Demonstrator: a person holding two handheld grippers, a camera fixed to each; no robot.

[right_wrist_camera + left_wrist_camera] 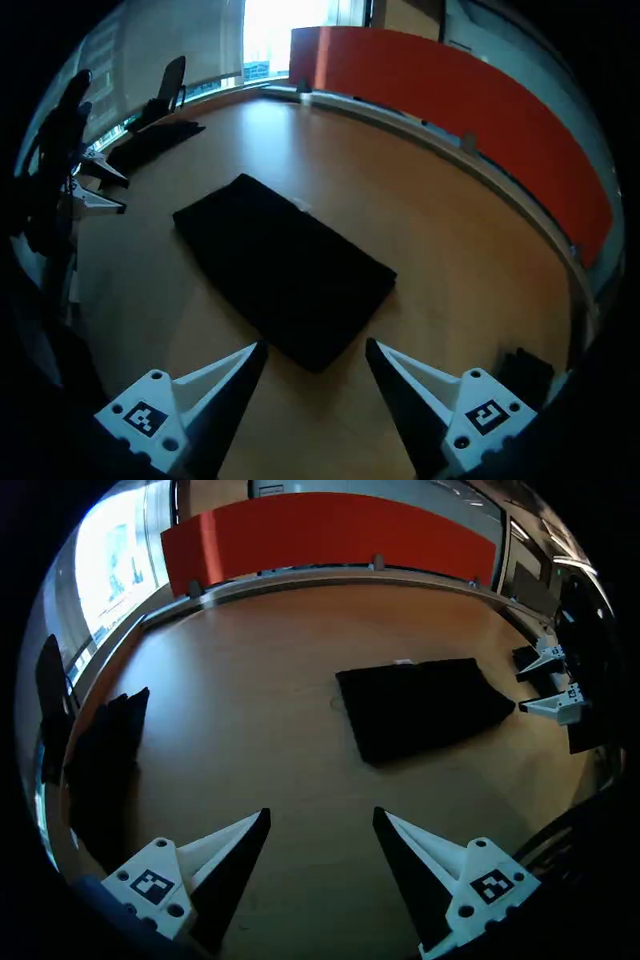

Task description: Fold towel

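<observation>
Left gripper view shows the flat black cloth towel (420, 708) lying in a neat block on the brown wooden table (240, 720). It looks folded already. The left claw (320, 811) and right claw (314, 343) are wide open and hold nothing, so nothing tugs it.

A broad light-brown wooden desk (240, 720) spreads out before me. A black rectangular folded cloth towel (420, 704) lies flat on it, right of the middle and clear of every edge. A heap of dark crumpled cloth (108, 752) lies along the desk's left edge, well apart from the towel.
</observation>
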